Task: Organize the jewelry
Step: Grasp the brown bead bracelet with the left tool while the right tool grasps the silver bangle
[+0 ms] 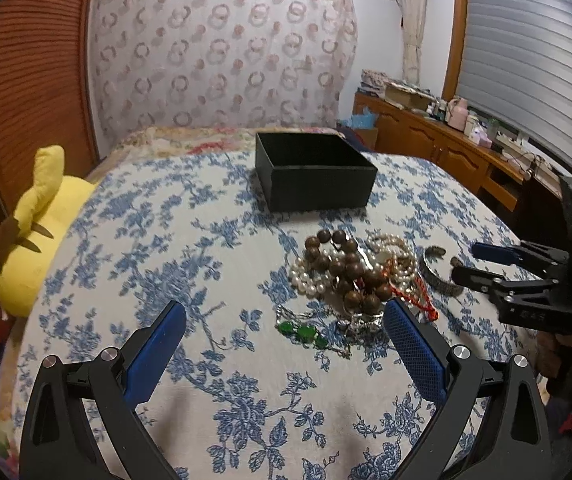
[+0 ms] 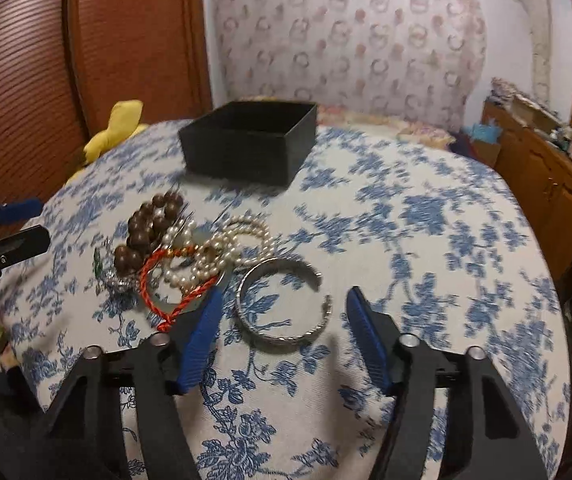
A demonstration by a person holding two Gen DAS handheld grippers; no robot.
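Low in both frames, the left claw (image 1: 286,344) and right claw (image 2: 281,320) gape wide, empty, near jewelry (image 2: 189,252) below a black box (image 2: 249,140).

No legible txt, labels, brands or nos. anywhere, either view

Both wrist views look low and close across the bed (image 1: 133,240) toward the headboard end; left from the pile's left, right from its right, sharing jewelry pile (image 2: 181,248) and black box (image 1: 314,176).
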